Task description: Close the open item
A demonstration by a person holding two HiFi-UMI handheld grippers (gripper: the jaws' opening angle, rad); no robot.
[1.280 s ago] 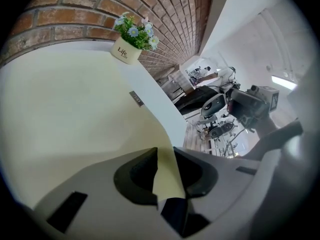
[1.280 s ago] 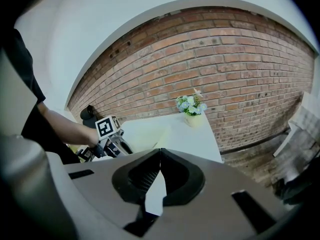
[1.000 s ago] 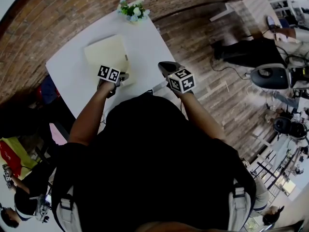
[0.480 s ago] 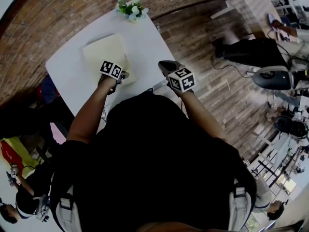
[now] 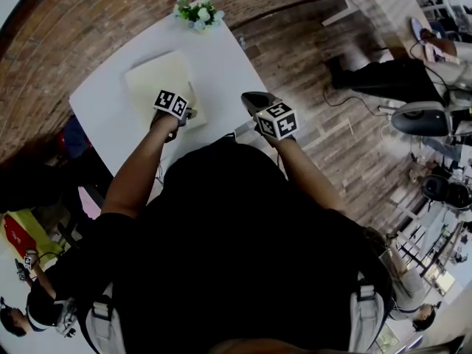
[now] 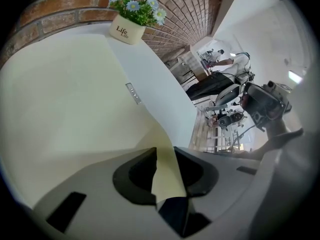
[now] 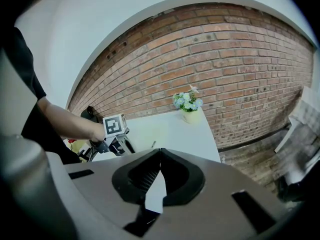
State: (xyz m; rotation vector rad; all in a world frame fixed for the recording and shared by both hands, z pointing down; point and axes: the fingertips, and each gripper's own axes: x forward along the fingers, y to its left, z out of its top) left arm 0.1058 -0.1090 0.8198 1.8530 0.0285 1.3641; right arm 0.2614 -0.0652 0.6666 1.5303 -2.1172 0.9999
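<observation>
The person's dark top (image 5: 243,249) fills the near part of the head view, and both forearms reach forward from it over the white table (image 5: 103,102).

Right gripper (image 7: 160,154): the jaw tips meet and nothing sits between them. The unit points downward over the near right edge of the table, clear of the task item and not touching anything.

Left gripper (image 6: 165,151): positioned at the near right corner of the cream folder (image 5: 158,80). The left gripper view shows that corner of the cover curling up off the flat surface and passing between the two jaws, which are clamped on it. The jaws have just been opening slightly, with the cover corner between them.

Cream folder: it lies on the middle of the table, ahead of the left gripper. Its broad top face is flat apart from the lifted corner. A small grey item (image 6: 132,93) sits at the folder's right edge; what it is cannot be made out.

Beyond the folder, at the far end of the table, stands a small pot of flowers (image 5: 198,13), well apart from both grippers. A brick wall (image 7: 225,59) rises behind the table. To the right, a wood-plank floor (image 5: 324,124) carries assorted equipment.
</observation>
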